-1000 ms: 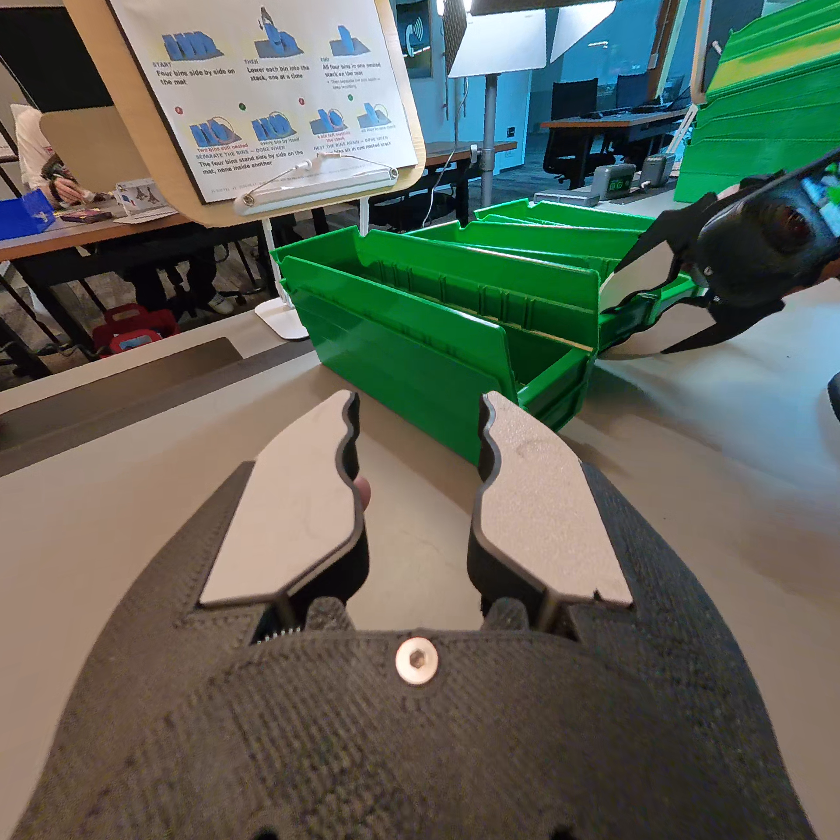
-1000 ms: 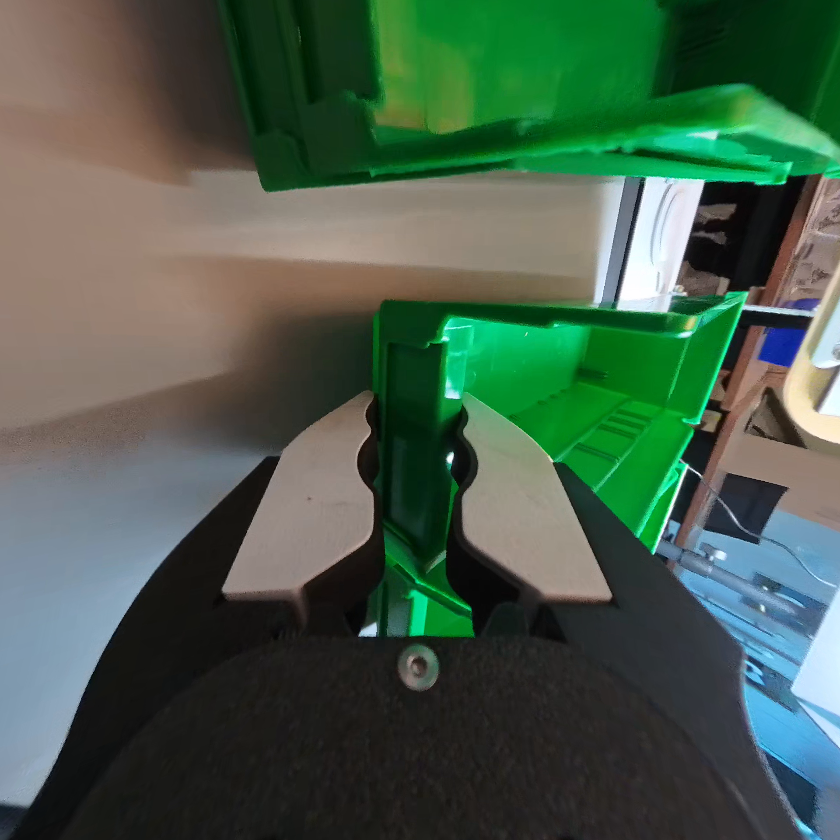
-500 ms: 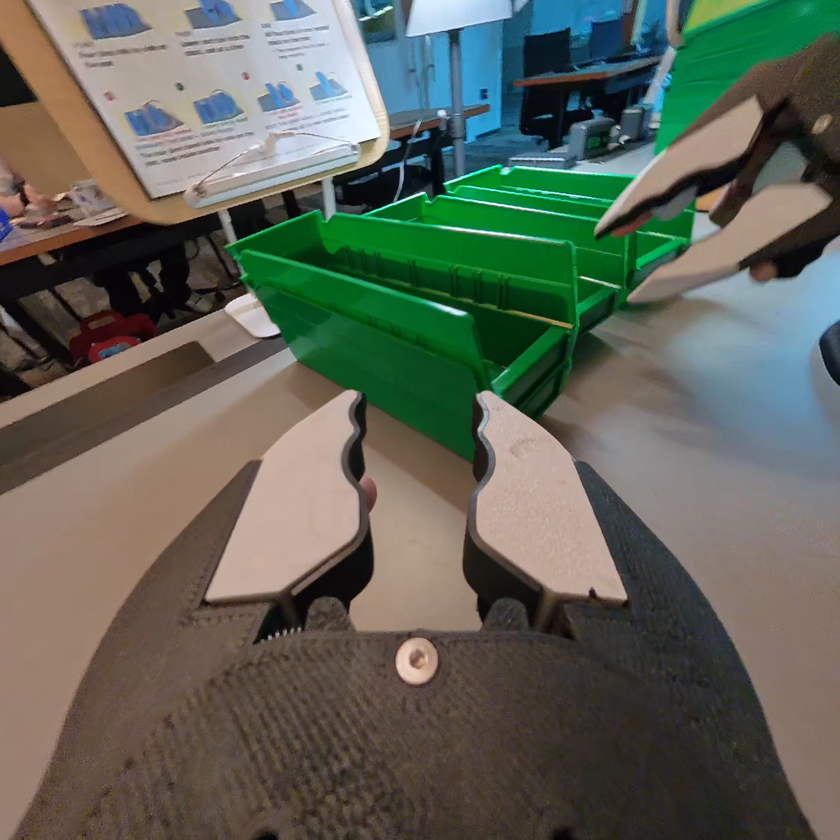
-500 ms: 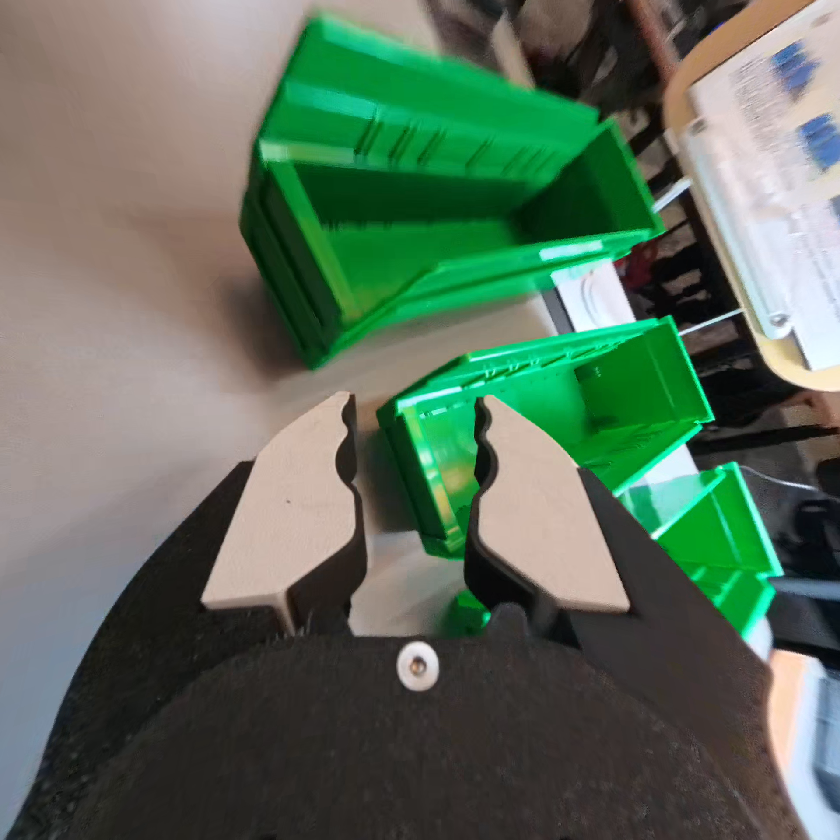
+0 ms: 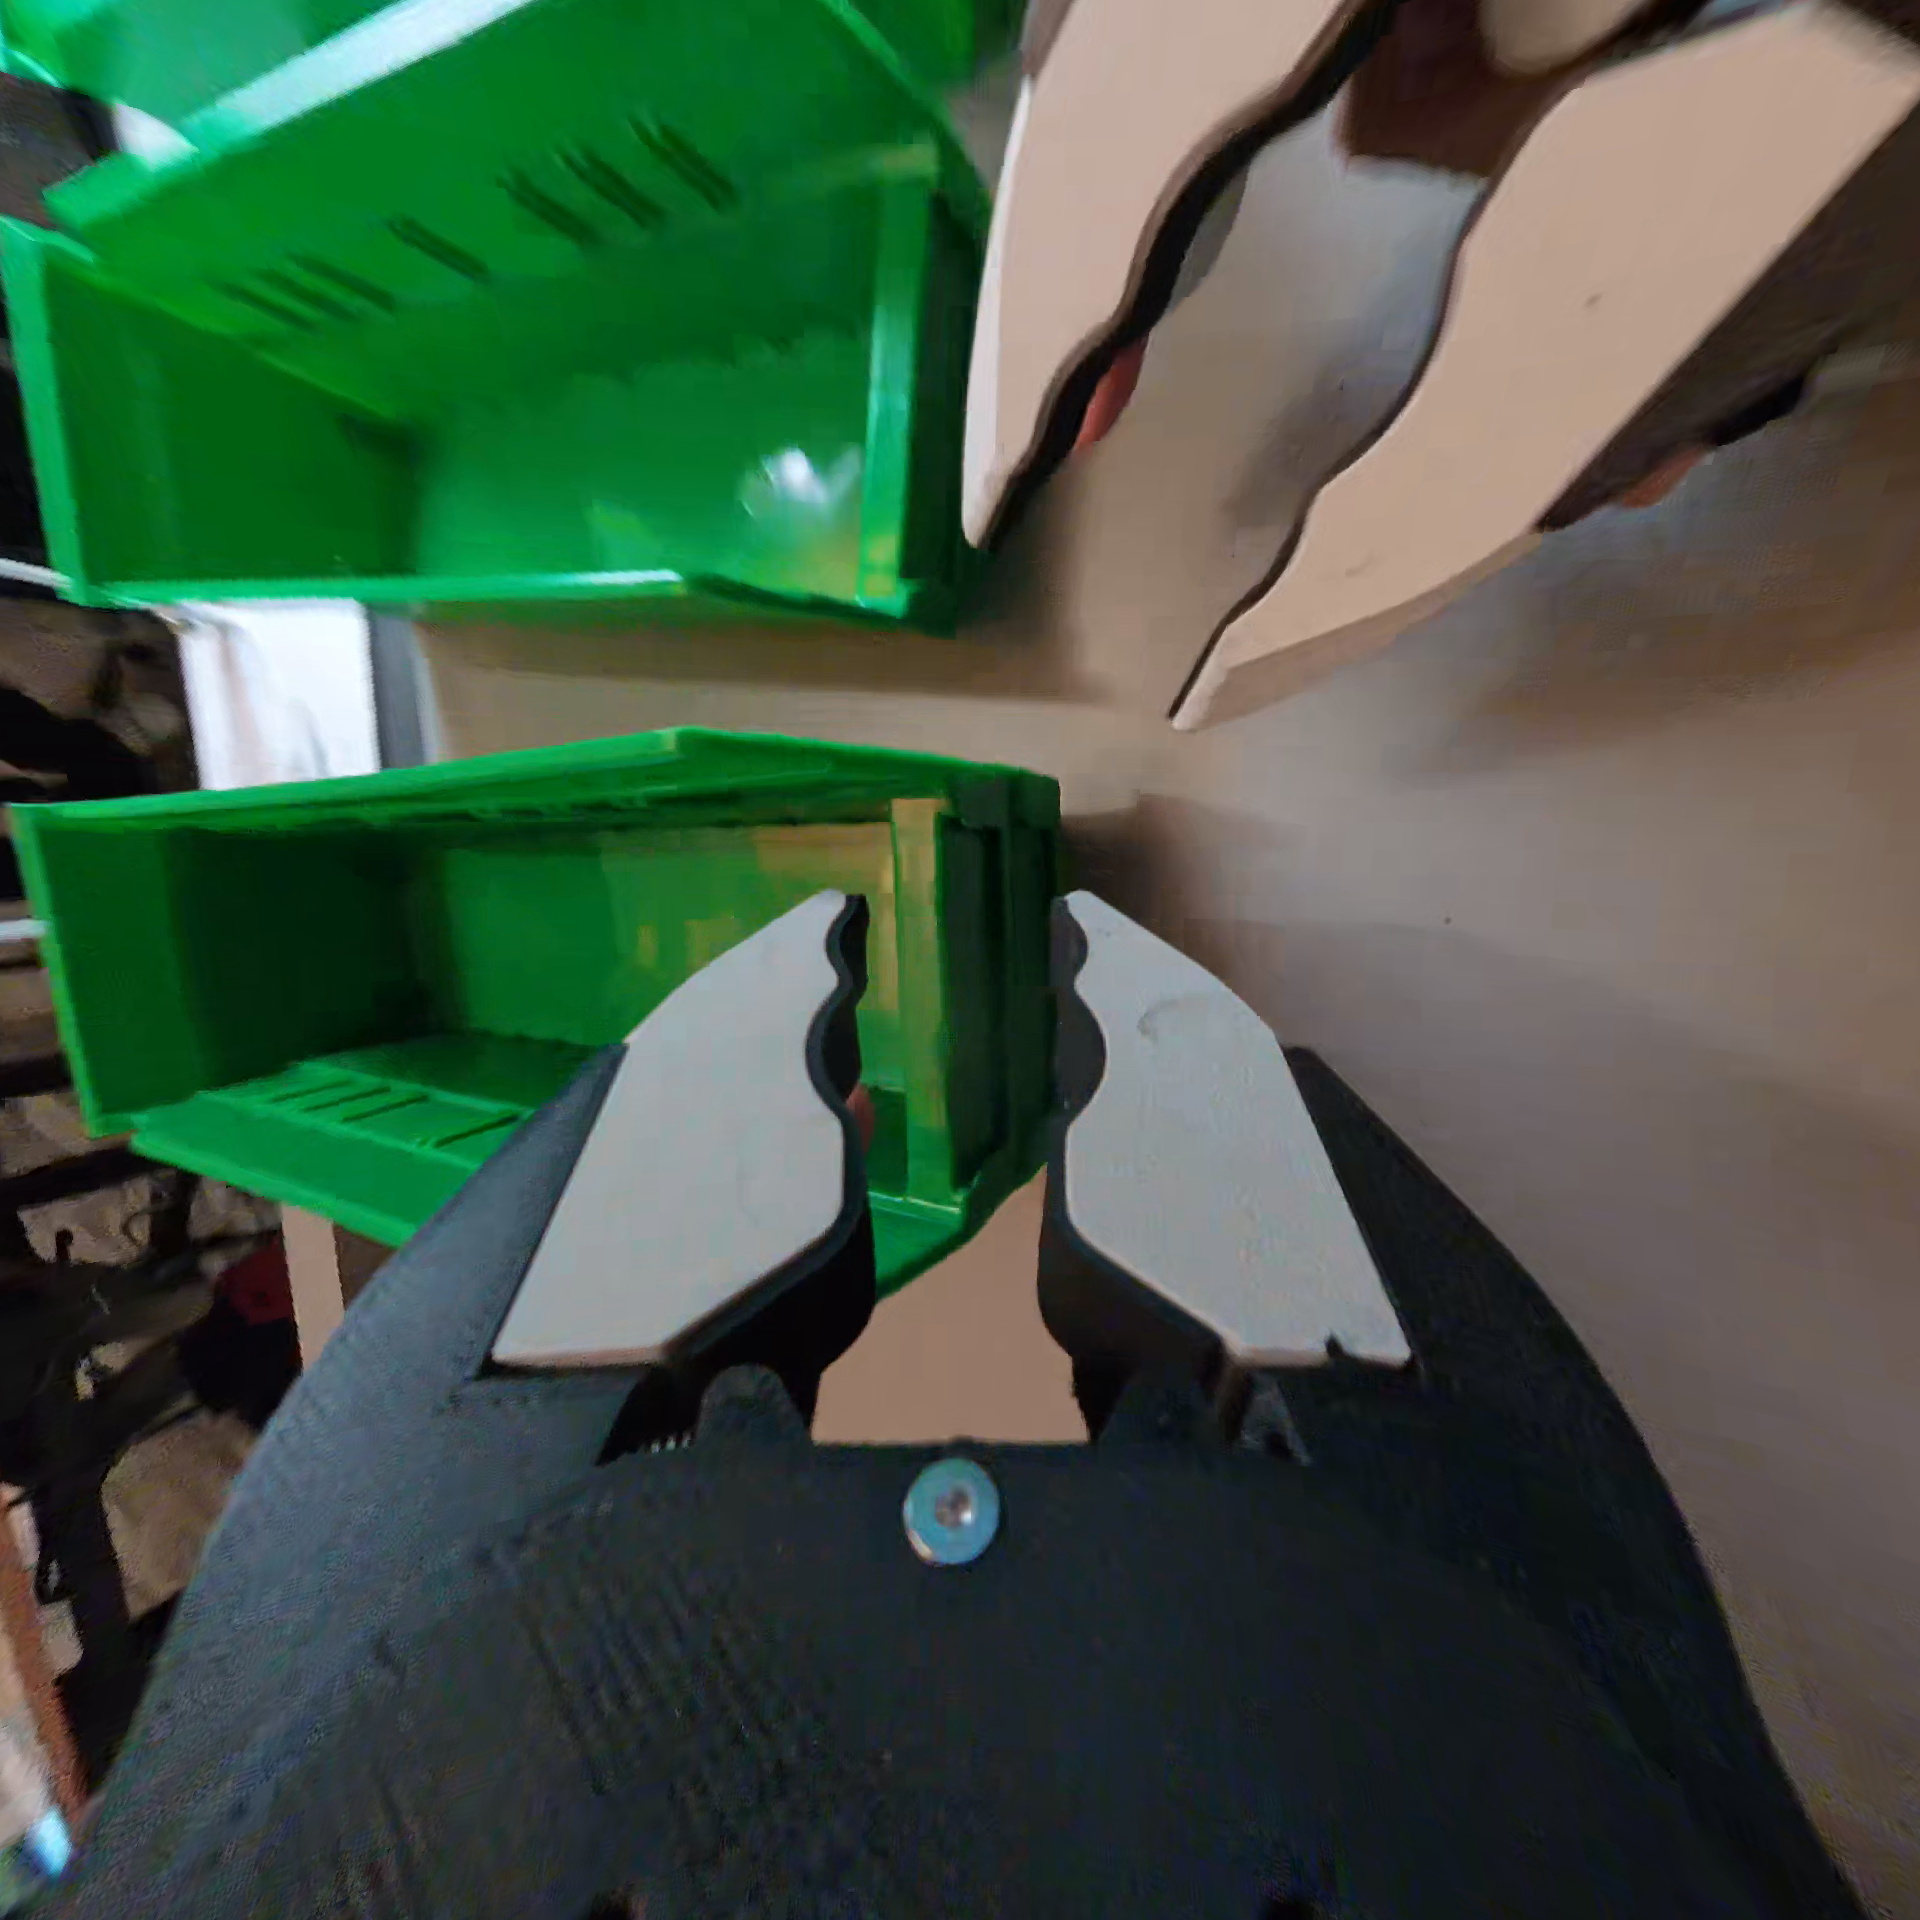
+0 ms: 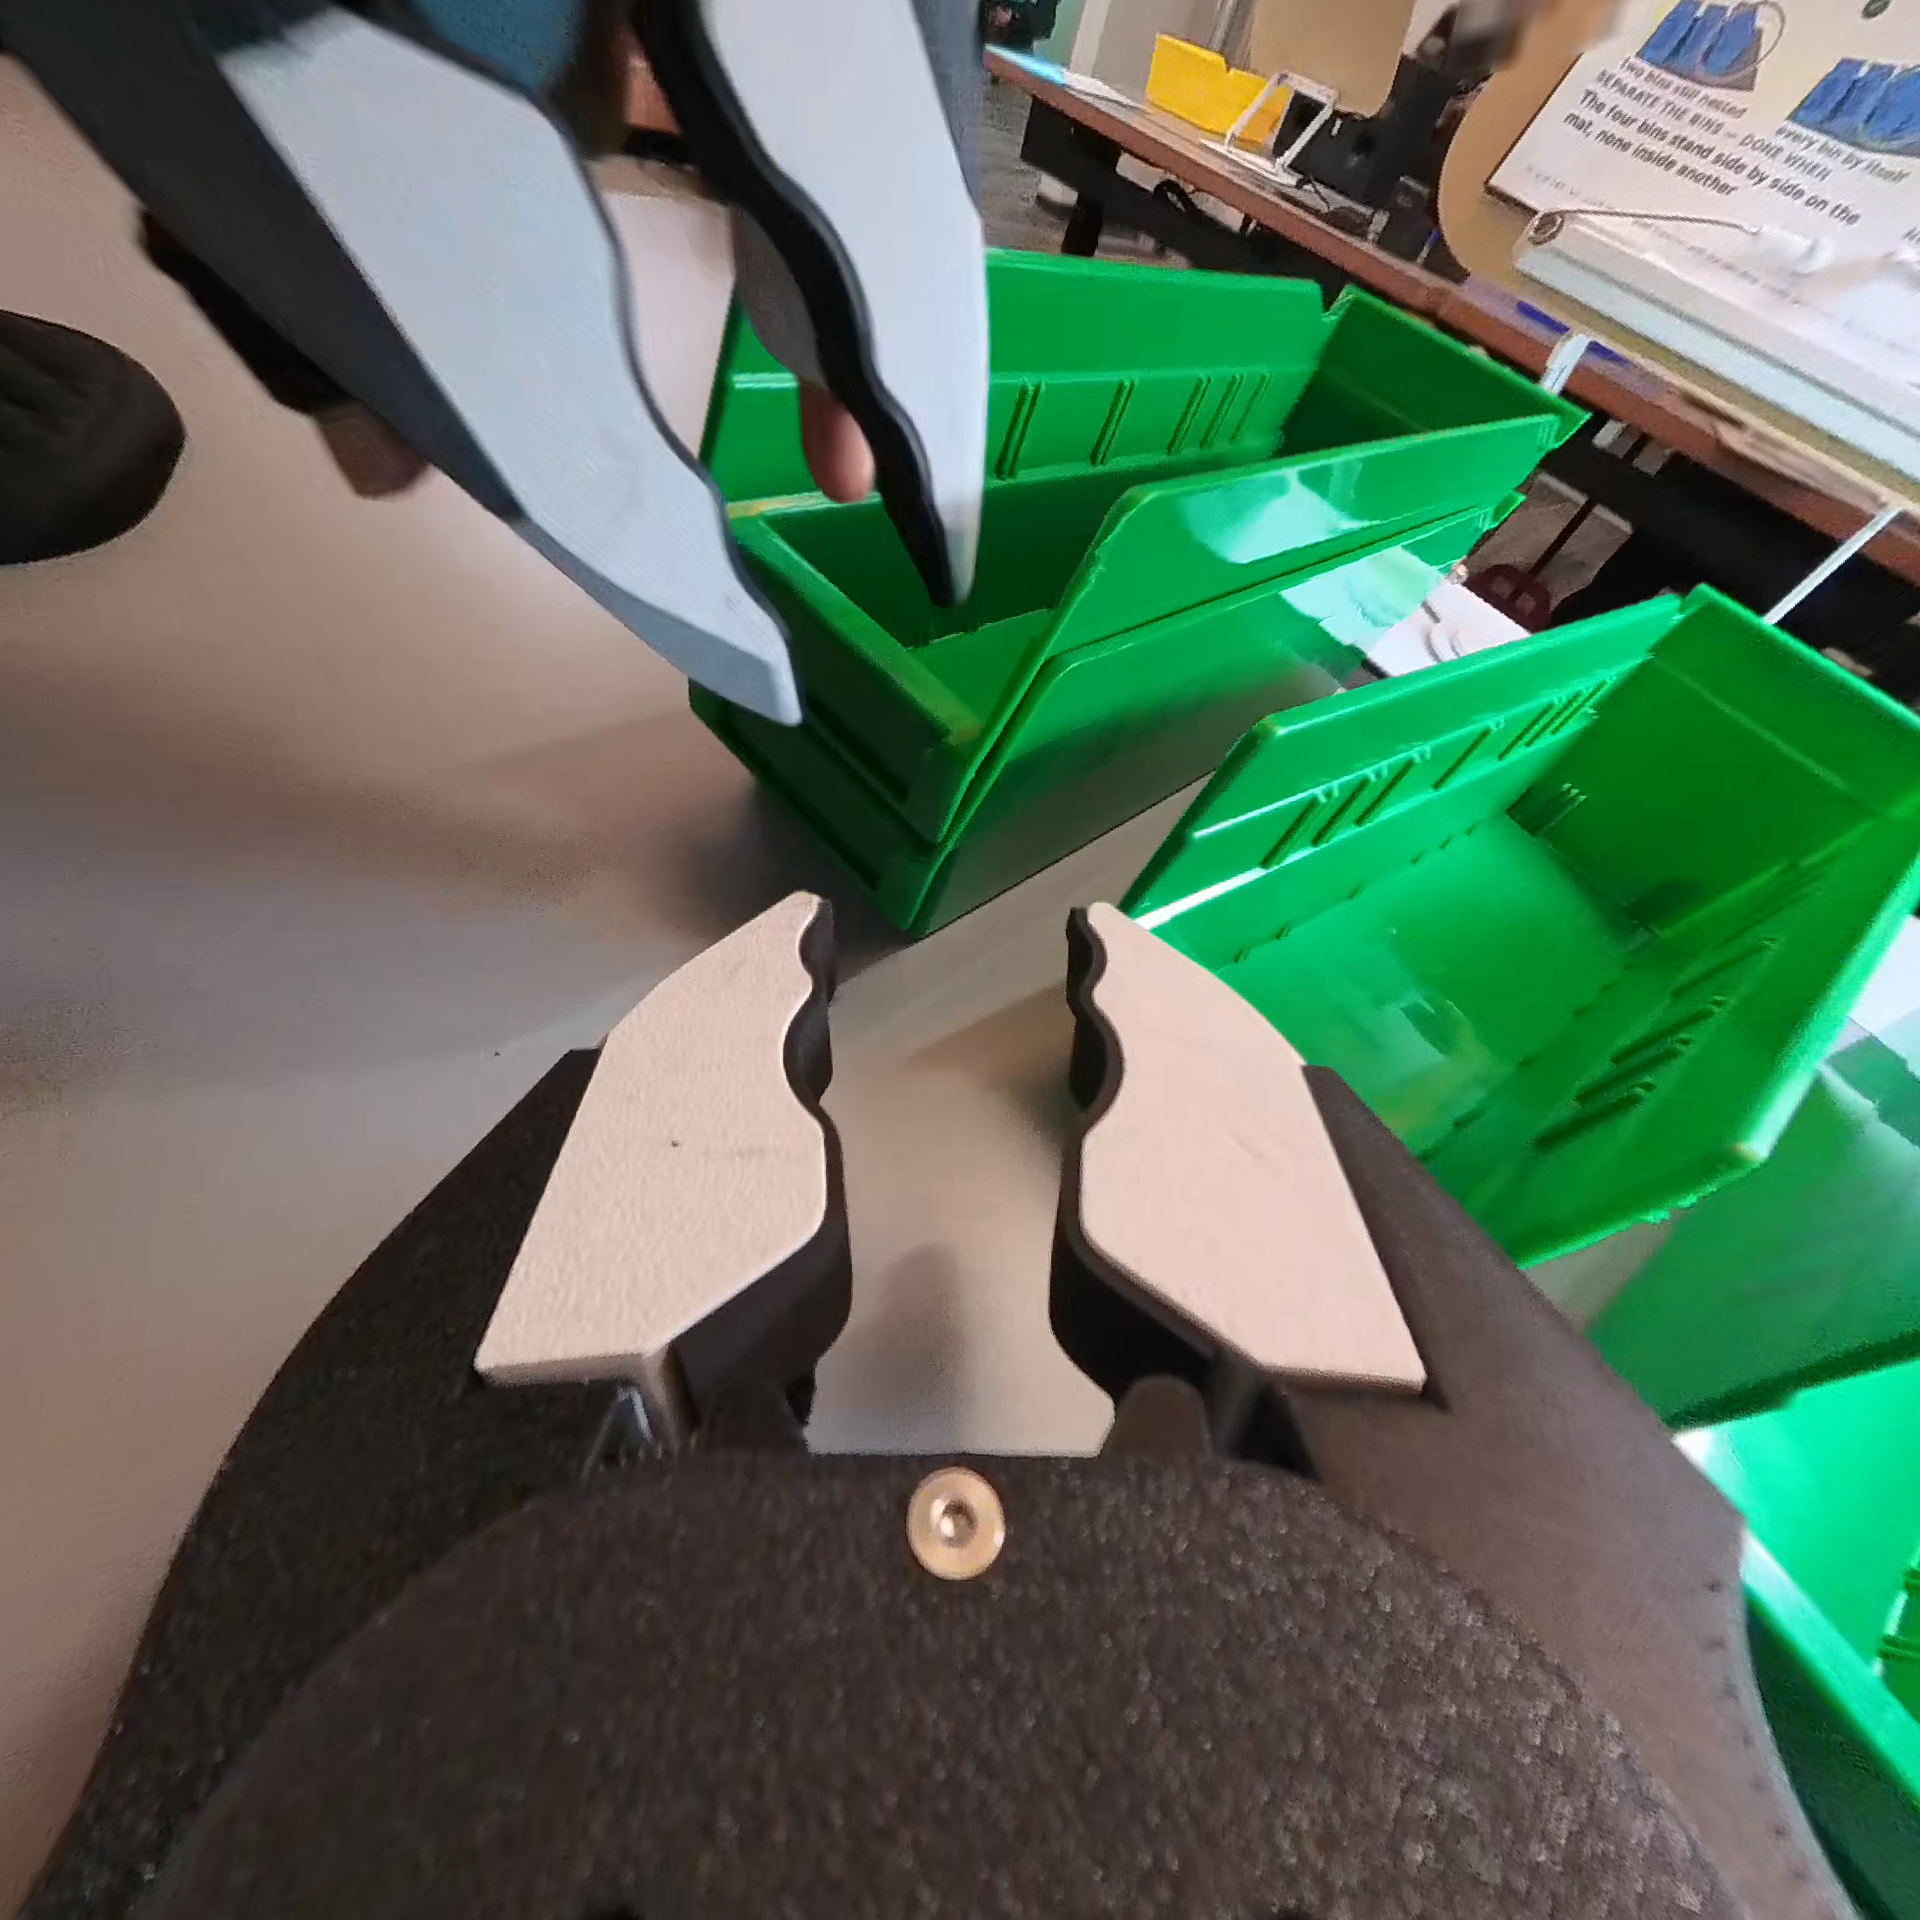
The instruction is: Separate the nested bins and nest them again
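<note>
Green nested bins [image 6: 1039, 665] straddled by left gripper [image 6: 862, 655], instruction board [image 6: 1714, 177] only in right view.

The only writing stands on an instruction sheet [image 6: 1766, 135] at the far right of the right wrist view. It is a white page clipped to a tan board [image 6: 1475, 156], printed with several lines of dark text under small blue drawings of bins. The green bins [image 6: 1039, 540] bear no readable labels, brands or numbers in either view.
</note>
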Demonstrator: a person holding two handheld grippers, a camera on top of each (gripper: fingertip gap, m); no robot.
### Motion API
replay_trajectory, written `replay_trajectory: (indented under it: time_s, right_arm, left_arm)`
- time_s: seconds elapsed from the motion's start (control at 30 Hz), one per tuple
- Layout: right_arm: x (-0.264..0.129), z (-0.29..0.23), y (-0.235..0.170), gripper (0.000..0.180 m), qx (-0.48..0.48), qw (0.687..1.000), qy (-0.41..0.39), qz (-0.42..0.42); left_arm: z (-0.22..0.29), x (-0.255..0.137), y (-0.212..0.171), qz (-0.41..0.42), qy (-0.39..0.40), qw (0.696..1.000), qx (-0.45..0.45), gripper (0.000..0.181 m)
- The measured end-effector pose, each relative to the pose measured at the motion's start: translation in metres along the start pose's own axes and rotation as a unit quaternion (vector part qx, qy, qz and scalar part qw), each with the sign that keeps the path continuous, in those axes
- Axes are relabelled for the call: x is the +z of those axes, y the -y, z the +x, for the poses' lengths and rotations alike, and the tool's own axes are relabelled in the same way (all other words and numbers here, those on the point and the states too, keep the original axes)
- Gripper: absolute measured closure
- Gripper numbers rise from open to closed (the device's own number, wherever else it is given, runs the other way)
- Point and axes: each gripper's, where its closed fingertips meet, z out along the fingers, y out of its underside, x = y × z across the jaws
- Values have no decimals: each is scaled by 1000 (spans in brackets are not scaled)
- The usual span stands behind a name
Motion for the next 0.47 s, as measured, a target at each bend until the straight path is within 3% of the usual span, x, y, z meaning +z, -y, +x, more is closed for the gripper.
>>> replay_trajectory:
  time_s: [0.17, 0.47]
  right_arm:
    - [-2, -4, -6, 137, 7, 1000, 3, 0]
    - [18, -9, -2, 154, 20, 1000, -2, -8]
  left_arm:
    - [2, 31, -21, -88, -22, 996, -5, 149]
    - [3, 30, -22, -76, -47, 996, -20, 155]
